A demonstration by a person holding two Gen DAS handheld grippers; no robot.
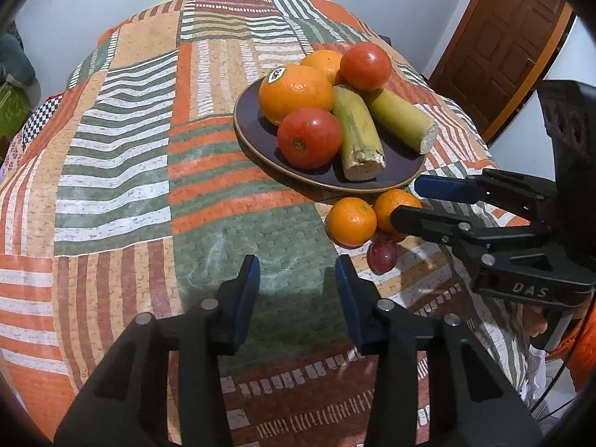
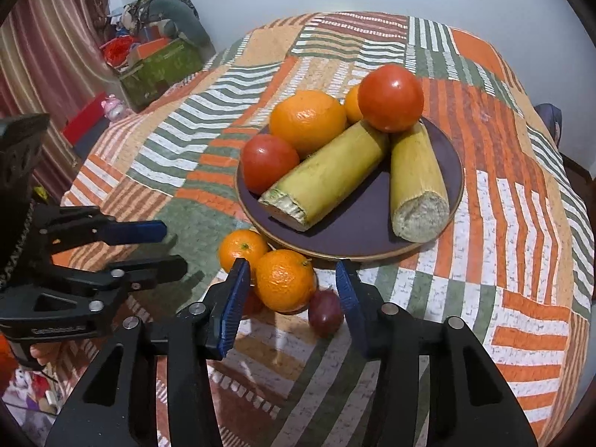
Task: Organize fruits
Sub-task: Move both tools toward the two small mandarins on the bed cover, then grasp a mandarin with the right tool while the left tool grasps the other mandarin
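Left gripper point(image 1: 297, 272) jaws open over bare cloth; right gripper point(image 2: 292, 279) jaws open beside two mandarins point(image 2: 285, 279)

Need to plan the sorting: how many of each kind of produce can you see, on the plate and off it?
Oranges: 2, on the plate
Tomatoes: 2, on the plate
Cut stalk pieces: 2, on the plate
Small oranges: 2, on the cloth
Purple grape: 1, on the cloth
Total: 9
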